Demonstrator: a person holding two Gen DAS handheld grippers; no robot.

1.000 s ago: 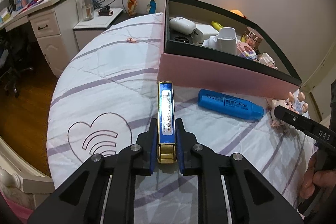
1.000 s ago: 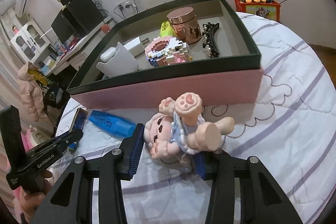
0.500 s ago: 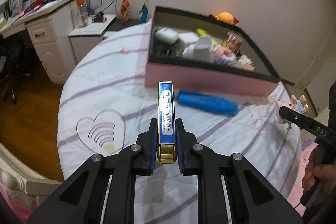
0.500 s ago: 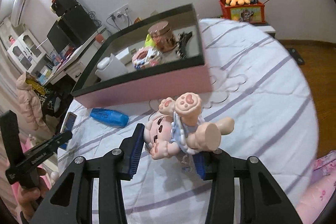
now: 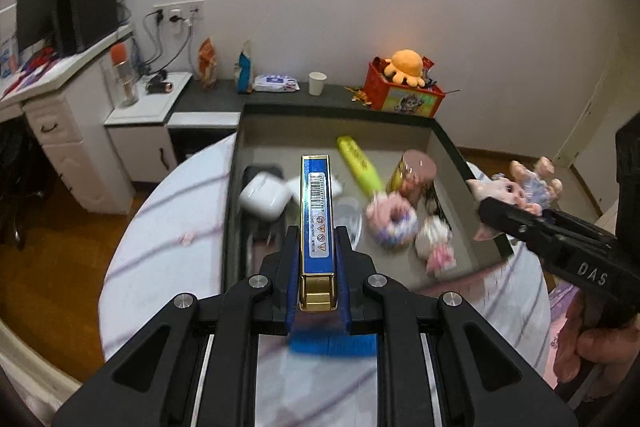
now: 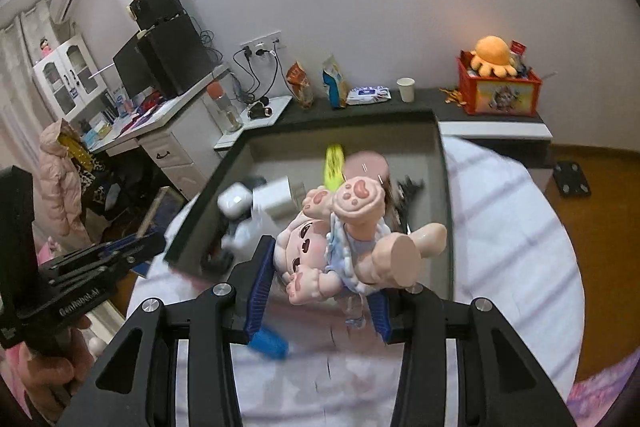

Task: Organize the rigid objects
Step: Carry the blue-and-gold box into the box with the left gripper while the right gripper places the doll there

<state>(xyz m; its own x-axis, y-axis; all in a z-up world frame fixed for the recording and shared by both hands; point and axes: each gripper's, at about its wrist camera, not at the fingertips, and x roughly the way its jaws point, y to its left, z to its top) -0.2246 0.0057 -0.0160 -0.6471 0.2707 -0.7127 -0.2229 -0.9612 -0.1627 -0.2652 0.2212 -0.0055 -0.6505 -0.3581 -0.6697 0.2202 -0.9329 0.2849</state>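
Left wrist view: the left gripper point(image 5: 318, 291) has its jaws pinched tight on the gold end of a slim blue box point(image 5: 316, 215), which juts out flat above the open storage box point(image 5: 236, 187). At about 3 o'clock the right gripper point(image 5: 486, 213) comes in carrying a pig doll point(image 5: 516, 187). Right wrist view, same instant: the right gripper point(image 6: 318, 291) stands roughly half open, its blue pads closed against the doll's point(image 6: 340, 239) head and body, feet up at 12 o'clock. Both loads hang over the storage box point(image 6: 444, 187), neither yet set down.

Already inside are a white earbud case point(image 5: 264, 195), a yellow highlighter point(image 5: 360, 171), a rose-gold jar point(image 5: 414, 175) and a pink block toy point(image 5: 392, 221); a blue marker point(image 6: 270, 343) lies on the quilted bedspread point(image 6: 500, 267) at 6 o'clock.

The slim box looks light, stiff and glossy, so likely slippery; a grip across its narrow sides near one end suits it. The doll appears hard, smooth and uneven, its thin limbs probably fragile, so the round body is the safer hold.
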